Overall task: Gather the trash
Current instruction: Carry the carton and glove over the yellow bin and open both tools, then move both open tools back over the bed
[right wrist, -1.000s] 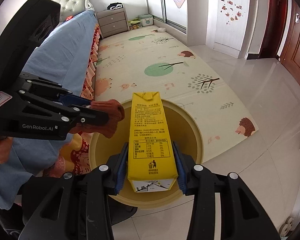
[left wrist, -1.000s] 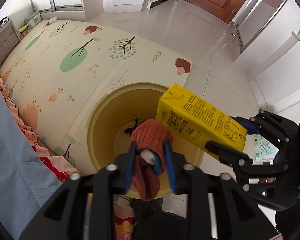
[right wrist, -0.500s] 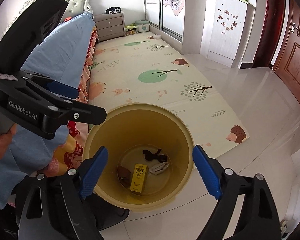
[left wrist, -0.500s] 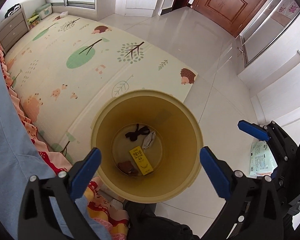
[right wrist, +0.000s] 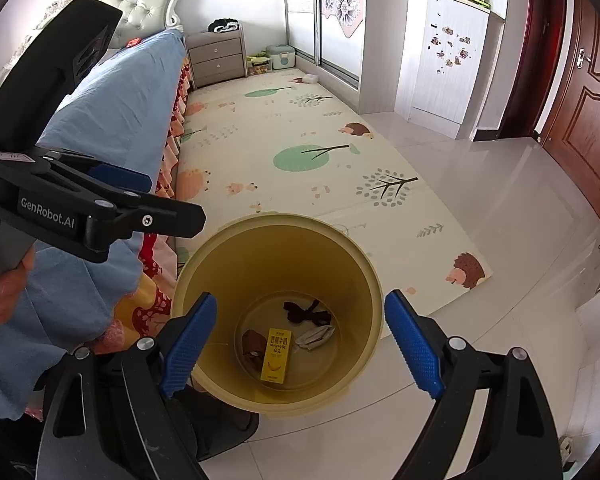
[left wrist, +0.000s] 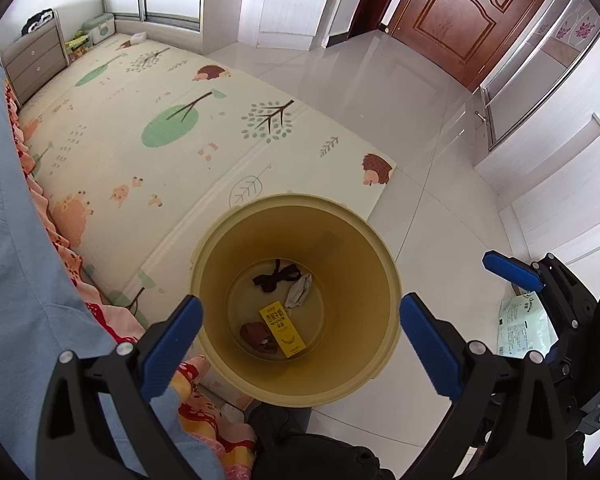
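Note:
A tan round bin (left wrist: 364, 240) stands on the floor below both grippers; it also shows in the right wrist view (right wrist: 352, 256). At its bottom lie a yellow carton (left wrist: 282, 328) (right wrist: 277, 354), a rust-red sock (left wrist: 256, 334) (right wrist: 253, 342), a black scrap (left wrist: 276, 276) (right wrist: 306, 312) and a crumpled white wrapper (left wrist: 299, 294) (right wrist: 316, 335). My left gripper (left wrist: 300, 336) is open and empty above the bin. My right gripper (right wrist: 300, 340) is open and empty above the bin; one of its fingers (left wrist: 512, 272) shows in the left wrist view.
A patterned play mat (left wrist: 172, 128) covers the floor behind the bin. A bed with a blue cover (right wrist: 112, 104) stands at the left. A white-green packet (left wrist: 520, 328) lies on the tiles to the right. A brown door (left wrist: 460, 12) is at the far right.
Both grippers opened. The yellow carton and the rust-red sock dropped from the grippers into the bin. Both grippers have since risen a little above the bin.

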A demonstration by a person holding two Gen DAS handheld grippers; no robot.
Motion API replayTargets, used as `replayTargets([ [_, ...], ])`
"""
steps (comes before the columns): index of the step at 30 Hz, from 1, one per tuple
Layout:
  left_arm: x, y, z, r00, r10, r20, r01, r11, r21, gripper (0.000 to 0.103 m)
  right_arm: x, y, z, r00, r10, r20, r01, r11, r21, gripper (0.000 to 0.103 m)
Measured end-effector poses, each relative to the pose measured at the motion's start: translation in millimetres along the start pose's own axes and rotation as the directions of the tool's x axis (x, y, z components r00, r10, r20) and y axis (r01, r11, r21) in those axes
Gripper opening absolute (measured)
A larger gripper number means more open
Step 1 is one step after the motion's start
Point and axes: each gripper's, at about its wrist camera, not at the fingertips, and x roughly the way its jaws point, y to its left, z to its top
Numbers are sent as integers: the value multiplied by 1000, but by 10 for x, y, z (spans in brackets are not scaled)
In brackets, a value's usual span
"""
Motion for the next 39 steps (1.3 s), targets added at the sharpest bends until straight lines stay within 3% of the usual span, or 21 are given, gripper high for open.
replayTargets([
  [10, -623, 76, -109, 990, 14, 144, -12, 1000, -13, 98, -339, 254, 133, 996, 22, 89, -20, 1000, -19, 83],
  [14, -1024, 210, -233, 970, 64, 236, -58, 998, -34, 98, -499, 457, 267, 987, 64, 148, -60, 998, -34, 84],
  [17, -1375, 354, -370, 944, 123, 307, -110, 992, -60, 98, -606, 700, 358, 977, 101, 189, -90, 994, -68, 85],
  [23, -2135, 799, -800, 859, 276, 431, -221, 960, -174, 99, -856, 1330, 540, 940, 223, 259, -188, 970, -152, 90],
  [28, -2740, 1260, -1275, 773, 419, 477, -296, 903, -312, 99, -1016, 1918, 662, 898, 335, 286, -276, 934, -226, 95],
  [34, -3246, 1780, -1846, 659, 619, 427, -420, 774, -475, 99, -1127, 2697, 728, 846, 461, 270, -368, 869, -329, 95],
  [39, -3503, 2198, -2335, 608, 706, 364, -451, 684, -573, 99, -1174, 3297, 763, 812, 533, 239, -417, 815, -402, 95],
])
